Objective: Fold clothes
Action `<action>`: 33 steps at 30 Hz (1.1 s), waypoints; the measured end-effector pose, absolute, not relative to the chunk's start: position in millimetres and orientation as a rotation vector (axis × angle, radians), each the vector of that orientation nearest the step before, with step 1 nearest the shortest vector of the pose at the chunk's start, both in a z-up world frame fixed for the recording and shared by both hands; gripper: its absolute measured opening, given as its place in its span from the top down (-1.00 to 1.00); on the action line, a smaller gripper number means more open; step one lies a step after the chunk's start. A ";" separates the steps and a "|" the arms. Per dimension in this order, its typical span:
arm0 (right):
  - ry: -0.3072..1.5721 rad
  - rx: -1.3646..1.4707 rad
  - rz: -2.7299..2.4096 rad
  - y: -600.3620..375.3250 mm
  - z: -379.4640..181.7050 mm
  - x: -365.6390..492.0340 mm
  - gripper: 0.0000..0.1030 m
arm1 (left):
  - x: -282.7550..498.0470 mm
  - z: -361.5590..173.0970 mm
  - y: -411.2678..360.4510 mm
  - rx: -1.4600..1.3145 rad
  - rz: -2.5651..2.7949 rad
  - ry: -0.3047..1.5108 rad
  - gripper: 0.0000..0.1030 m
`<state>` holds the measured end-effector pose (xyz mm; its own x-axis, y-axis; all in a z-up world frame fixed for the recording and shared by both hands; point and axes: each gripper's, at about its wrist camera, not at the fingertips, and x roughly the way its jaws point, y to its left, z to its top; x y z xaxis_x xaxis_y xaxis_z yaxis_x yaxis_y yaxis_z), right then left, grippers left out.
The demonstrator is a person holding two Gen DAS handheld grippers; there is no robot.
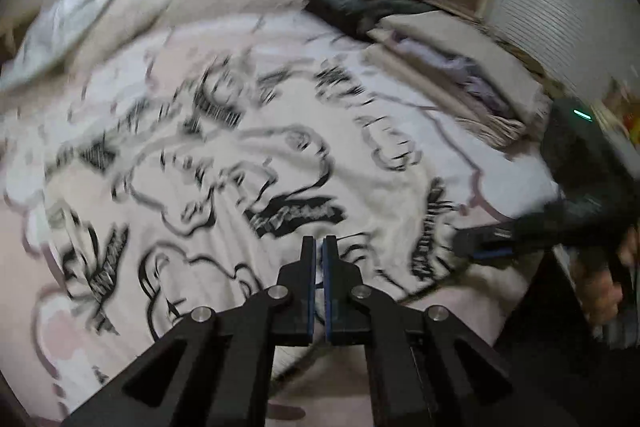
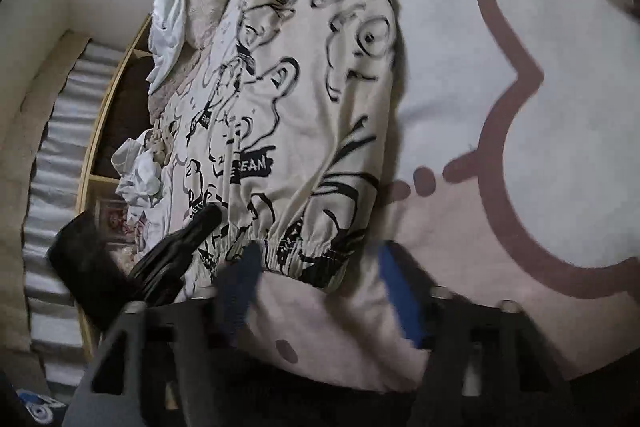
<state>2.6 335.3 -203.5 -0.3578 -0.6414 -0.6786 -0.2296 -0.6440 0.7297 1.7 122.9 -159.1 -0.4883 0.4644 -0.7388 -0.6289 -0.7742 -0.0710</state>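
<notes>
Cream cotton garment printed with black cartoon drawings (image 2: pixel 288 131) lay spread on the pink-and-white patterned bedspread (image 2: pixel 540 155), its gathered elastic hem nearest both grippers.

The right gripper (image 2: pixel 318 263) stood with its blue-padded fingers (image 2: pixel 394 279) wide apart, the hem (image 2: pixel 288 243) just ahead of and between the tips; the garment's long axis ran straight away from them. The left gripper (image 1: pixel 319 247) had its pads nearly together; a sliver of pale cloth seemed to show between them, though motion blur left it uncertain whether they gripped the garment. In my judgement, the right gripper sat better placed to take the hem's corner.
</notes>
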 end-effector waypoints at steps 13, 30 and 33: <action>-1.398 1.446 -1.881 340.2 -174.7 -18.5 0.76 | 73.4 -156.6 194.0 -0.541 2.205 0.814 -0.18; -1.136 1.375 -2.062 336.2 -131.0 -30.5 0.73 | 27.1 -150.8 198.4 -0.642 2.322 0.738 0.82; -1.152 1.313 -2.206 363.6 -118.5 -44.1 -0.61 | 23.6 -142.8 189.8 -0.654 2.325 0.655 0.82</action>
